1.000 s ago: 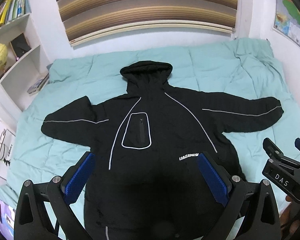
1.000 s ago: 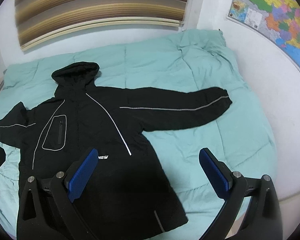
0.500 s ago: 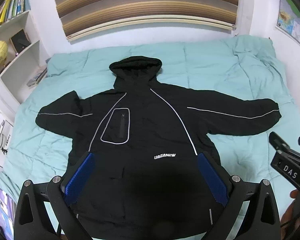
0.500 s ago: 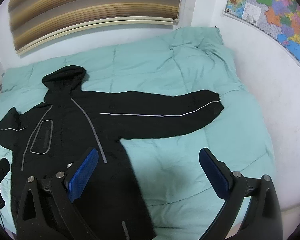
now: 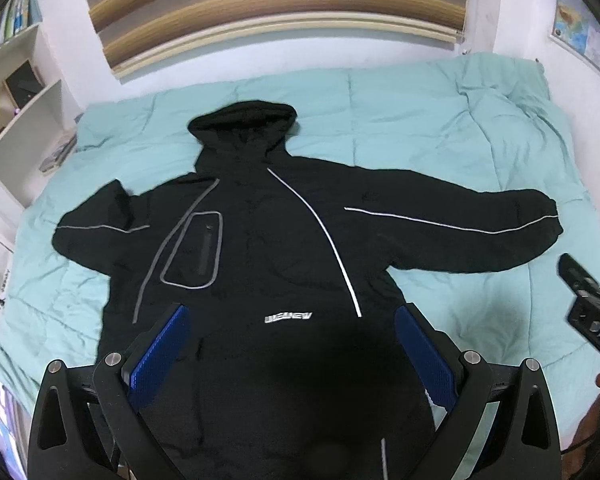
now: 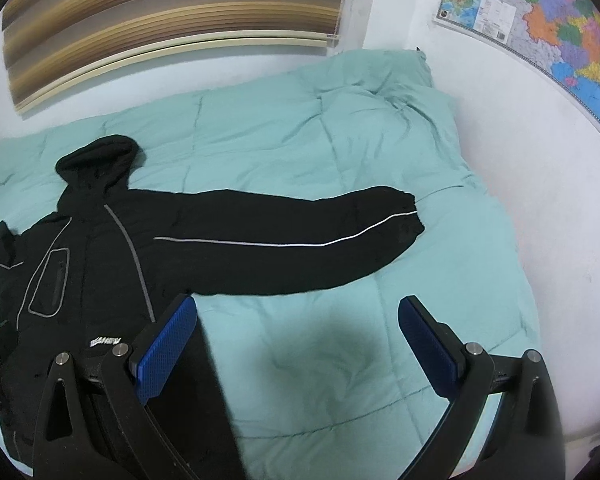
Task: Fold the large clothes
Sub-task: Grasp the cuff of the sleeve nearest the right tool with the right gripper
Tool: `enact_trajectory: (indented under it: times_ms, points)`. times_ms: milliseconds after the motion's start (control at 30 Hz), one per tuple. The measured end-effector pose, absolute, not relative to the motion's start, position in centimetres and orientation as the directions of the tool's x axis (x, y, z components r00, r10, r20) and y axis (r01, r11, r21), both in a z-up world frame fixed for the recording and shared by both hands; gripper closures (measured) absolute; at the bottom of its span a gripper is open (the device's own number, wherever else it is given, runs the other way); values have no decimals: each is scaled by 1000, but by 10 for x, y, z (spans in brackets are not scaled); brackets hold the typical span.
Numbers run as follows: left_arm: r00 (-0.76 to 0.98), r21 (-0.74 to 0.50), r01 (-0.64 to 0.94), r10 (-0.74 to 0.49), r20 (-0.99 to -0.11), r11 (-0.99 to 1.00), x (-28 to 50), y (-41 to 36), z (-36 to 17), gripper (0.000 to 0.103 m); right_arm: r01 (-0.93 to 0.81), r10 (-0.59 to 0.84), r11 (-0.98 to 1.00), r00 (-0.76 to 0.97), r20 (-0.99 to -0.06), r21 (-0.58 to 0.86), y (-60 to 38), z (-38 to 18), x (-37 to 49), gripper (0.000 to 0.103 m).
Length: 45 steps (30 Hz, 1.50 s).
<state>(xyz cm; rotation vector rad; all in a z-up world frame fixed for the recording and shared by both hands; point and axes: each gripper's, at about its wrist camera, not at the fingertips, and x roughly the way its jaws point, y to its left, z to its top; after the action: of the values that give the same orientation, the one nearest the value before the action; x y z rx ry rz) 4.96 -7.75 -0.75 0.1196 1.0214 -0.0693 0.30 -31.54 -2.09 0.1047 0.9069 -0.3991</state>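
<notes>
On the bed, over a teal quilt [image 5: 420, 120], we find a black hooded jacket [image 5: 268, 240] laid flat, front up, hood [image 5: 244, 124] toward the wall and both sleeves spread outward. Grey reflective piping runs down the chest and along each sleeve; a piped chest pocket [image 5: 196, 252] sits on the side nearer the shelves, and a small white logo [image 5: 288, 317] lies lower on the front.

Our left gripper [image 5: 292, 356] hangs above the jacket's lower body, jaws wide apart with nothing between them. Our right gripper [image 6: 298, 344] hovers over bare quilt just beside the jacket's edge, jaws likewise spread and holding nothing; the long sleeve [image 6: 300, 240] lies ahead of it, cuff pointing toward the wall with the map [image 6: 540, 12].

A striped blind [image 5: 276, 8] hangs above the head of the bed. White shelves [image 5: 16, 112] stand along the bed's far side.
</notes>
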Motion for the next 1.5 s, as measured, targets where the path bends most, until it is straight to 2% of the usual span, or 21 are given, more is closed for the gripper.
enact_trajectory:
  times_ms: [433, 633, 667, 767, 1100, 1200, 1300, 1400, 1500]
  points:
    - [457, 33, 169, -48, -888, 985, 133, -138, -76, 1, 549, -224, 832, 472, -852, 85, -468, -88, 35, 1]
    - [395, 6, 232, -89, -914, 973, 180, -178, -130, 1, 605, -152, 779, 437, -887, 164, -534, -136, 60, 2]
    - [385, 0, 239, -95, -918, 971, 185, -182, -137, 1, 618, -147, 768, 425, -893, 168, -544, -145, 64, 2]
    - [341, -24, 264, -117, -933, 964, 205, -201, -165, 1, 631, -114, 752, 410, -905, 191, -568, -170, 79, 12]
    - [252, -46, 281, -120, -960, 959, 253, -239, -234, 1, 637, -92, 740, 412, -907, 214, -602, -213, 127, 14]
    - [249, -25, 285, -100, -963, 958, 259, -244, -243, 1, 585, -95, 787, 426, -900, 194, -589, -212, 142, 38]
    - [250, -23, 291, -99, -963, 957, 258, -248, -246, 1, 515, -127, 845, 460, -879, 147, -570, -197, 148, 76]
    - [247, -37, 298, -114, -962, 954, 255, -250, -246, 1, 481, -200, 872, 521, -830, 92, -555, -171, 138, 80]
    - [243, -28, 309, -107, -964, 951, 254, -256, -253, 1, 511, -250, 858, 499, -830, 48, -557, -174, 132, 81]
